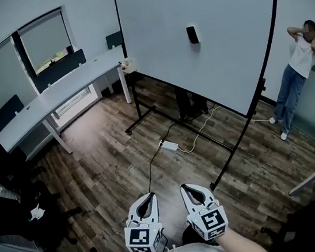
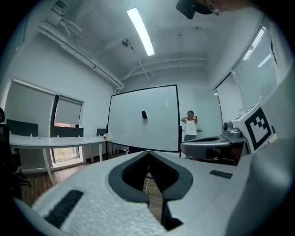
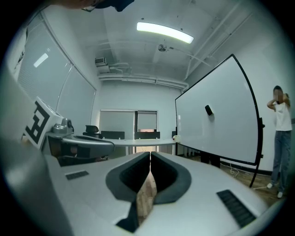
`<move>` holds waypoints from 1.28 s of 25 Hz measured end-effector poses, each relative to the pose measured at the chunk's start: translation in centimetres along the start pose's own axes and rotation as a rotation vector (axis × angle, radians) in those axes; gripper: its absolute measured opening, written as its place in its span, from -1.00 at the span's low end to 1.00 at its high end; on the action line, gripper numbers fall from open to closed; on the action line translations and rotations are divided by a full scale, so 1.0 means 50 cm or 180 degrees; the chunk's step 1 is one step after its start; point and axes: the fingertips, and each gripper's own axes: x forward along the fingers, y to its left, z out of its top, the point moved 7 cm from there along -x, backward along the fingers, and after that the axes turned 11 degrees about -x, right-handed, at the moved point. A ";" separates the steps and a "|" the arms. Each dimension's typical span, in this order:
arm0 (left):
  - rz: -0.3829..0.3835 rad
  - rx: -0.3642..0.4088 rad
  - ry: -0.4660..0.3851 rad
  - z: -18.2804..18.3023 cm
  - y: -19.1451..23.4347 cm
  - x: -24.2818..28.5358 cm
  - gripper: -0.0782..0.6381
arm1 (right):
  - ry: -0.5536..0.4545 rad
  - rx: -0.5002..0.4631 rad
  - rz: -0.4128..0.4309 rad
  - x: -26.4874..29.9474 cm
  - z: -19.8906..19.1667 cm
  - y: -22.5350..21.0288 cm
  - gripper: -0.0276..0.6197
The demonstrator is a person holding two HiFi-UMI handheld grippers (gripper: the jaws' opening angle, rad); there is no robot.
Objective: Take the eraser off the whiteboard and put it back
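Eraser (image 1: 192, 34) — just one — sits on the one whiteboard (image 1: 154, 41); left gripper (image 1: 150, 195) and right gripper (image 1: 185, 187) — jaws together.

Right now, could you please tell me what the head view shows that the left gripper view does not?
Only the head view shows the white power strip on the brown wooden floor. Only the left gripper view shows the long ceiling strip light. Both show the white whiteboard, the small black eraser stuck on it, the long white desk and the person standing beside the board.
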 end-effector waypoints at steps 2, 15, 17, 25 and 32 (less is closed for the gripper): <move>0.0045 0.0007 -0.0024 0.019 0.009 0.069 -0.73 | -0.0011 0.0018 0.0032 0.049 -0.002 -0.059 -0.83; -0.0079 0.0011 -0.0164 0.103 0.030 0.496 -0.73 | -0.0072 -0.0066 -0.0072 0.283 -0.014 -0.409 -0.83; -0.0139 0.0007 -0.0114 0.106 0.036 0.547 -0.73 | -0.0051 -0.0037 -0.0136 0.306 -0.025 -0.445 -0.83; -0.0689 0.0197 -0.0092 0.150 0.090 0.802 -0.73 | 0.0063 0.0049 -0.0653 0.441 -0.066 -0.587 -0.83; -0.1381 0.0271 -0.0045 0.243 0.160 1.071 -0.73 | 0.0140 0.0084 -0.1389 0.598 -0.041 -0.726 -0.83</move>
